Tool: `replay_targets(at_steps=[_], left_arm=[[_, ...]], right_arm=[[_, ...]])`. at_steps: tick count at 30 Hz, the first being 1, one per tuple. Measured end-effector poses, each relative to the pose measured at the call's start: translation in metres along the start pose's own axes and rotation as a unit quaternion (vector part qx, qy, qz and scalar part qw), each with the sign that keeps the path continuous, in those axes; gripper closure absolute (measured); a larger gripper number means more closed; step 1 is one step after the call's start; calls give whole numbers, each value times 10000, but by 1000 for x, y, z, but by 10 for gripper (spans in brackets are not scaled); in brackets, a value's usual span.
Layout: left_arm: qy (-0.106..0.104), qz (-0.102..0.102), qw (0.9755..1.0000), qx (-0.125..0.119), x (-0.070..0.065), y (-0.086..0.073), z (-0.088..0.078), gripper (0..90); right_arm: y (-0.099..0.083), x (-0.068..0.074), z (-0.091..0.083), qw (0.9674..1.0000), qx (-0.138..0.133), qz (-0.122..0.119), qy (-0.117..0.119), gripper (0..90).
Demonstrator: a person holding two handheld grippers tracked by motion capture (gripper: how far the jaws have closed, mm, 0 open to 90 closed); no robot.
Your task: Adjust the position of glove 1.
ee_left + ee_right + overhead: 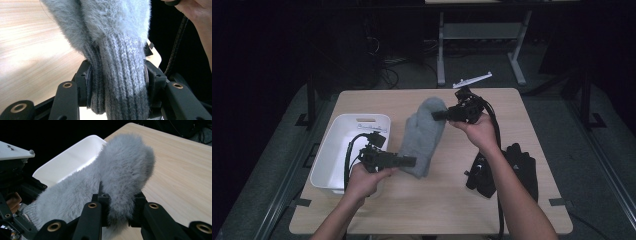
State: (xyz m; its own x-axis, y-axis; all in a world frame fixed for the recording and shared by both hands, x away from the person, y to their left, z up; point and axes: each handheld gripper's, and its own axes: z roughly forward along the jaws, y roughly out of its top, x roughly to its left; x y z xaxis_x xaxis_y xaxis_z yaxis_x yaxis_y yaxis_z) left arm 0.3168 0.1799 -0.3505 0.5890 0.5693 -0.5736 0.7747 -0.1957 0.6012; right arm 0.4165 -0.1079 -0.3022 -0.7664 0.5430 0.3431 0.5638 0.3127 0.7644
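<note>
One grey fuzzy mitten [422,135] and one white bin [337,150] are on the table. Two black gloves [507,170] lie together. Two grippers

No text, label, brand, number or sign can be read anywhere in these views. The white bin [343,150] at the left of the table has a faint mark just under its far handle slot, too small and blurred to make out. The black gloves [507,170] at the near right carry a small pale patch that cannot be read as letters. The grey mitten [422,135] and the wooden table [437,200] bear no print.
</note>
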Motion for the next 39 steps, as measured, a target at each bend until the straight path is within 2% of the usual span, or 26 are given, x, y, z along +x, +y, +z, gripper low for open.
replay_targets(at_steps=[7,13,20,28,39], left_arm=[[73,-6,9999,-113,2,3,-16,499],[136,68,9997,-198,5,6,-32,498],[199,40,9994,-273,9,7,-49,498],[342,37,9989,-318,13,8,-70,497],[455,-44,9983,-362,22,6,-87,495]], right_arm=[[17,11,5,10000,-33,-71,48,761],[31,20,10,9999,-82,-104,97,761],[48,33,20,9997,-84,-201,139,761],[62,42,32,9994,-96,-272,205,761],[75,52,48,9991,-57,-332,257,761]])
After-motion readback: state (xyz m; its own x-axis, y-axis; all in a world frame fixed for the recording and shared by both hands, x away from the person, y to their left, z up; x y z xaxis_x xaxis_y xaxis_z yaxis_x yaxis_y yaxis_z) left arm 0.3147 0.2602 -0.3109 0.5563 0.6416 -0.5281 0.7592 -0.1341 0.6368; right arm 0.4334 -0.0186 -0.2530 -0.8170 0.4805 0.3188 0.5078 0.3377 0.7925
